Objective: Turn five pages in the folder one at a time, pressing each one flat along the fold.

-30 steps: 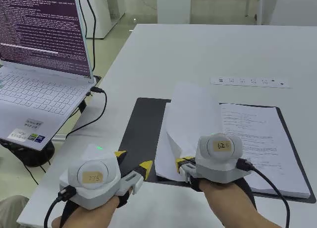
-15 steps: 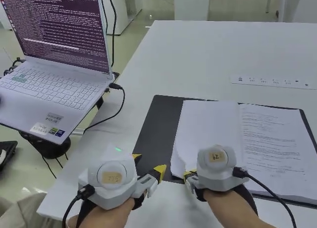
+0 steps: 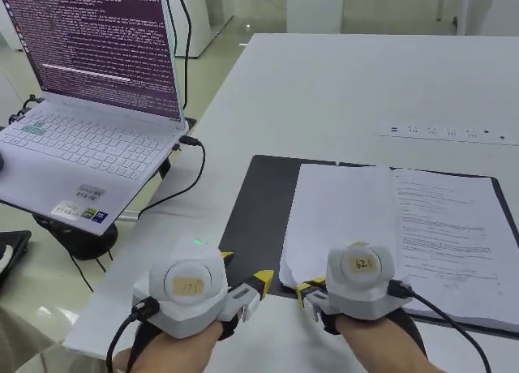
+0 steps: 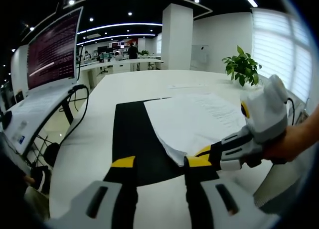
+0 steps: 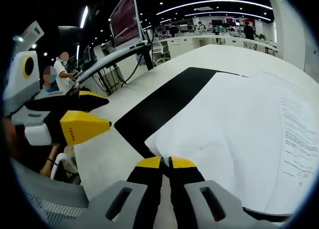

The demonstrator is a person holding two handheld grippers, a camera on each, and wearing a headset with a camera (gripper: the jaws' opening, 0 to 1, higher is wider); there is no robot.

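White bench (image 3: 340, 81) is topped by an open black folder (image 3: 251, 219), with a laptop (image 3: 89, 138) nearby. A page (image 3: 340, 211) is pinched at its near corner by the right gripper (image 3: 308, 285) jaws. The left gripper (image 3: 243, 267) jaws are held spread just beside.

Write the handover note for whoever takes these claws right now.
Left claw: open, empty, over the near edge of the folder.
Right claw: shut on the near corner of the turned page.
The folder lies open on the table. The turned page lies blank side up on its left half, the printed stack on the right.
Done: this page is over; earlier count cannot be told.
Left: release, press flat along the fold, and continue to five.
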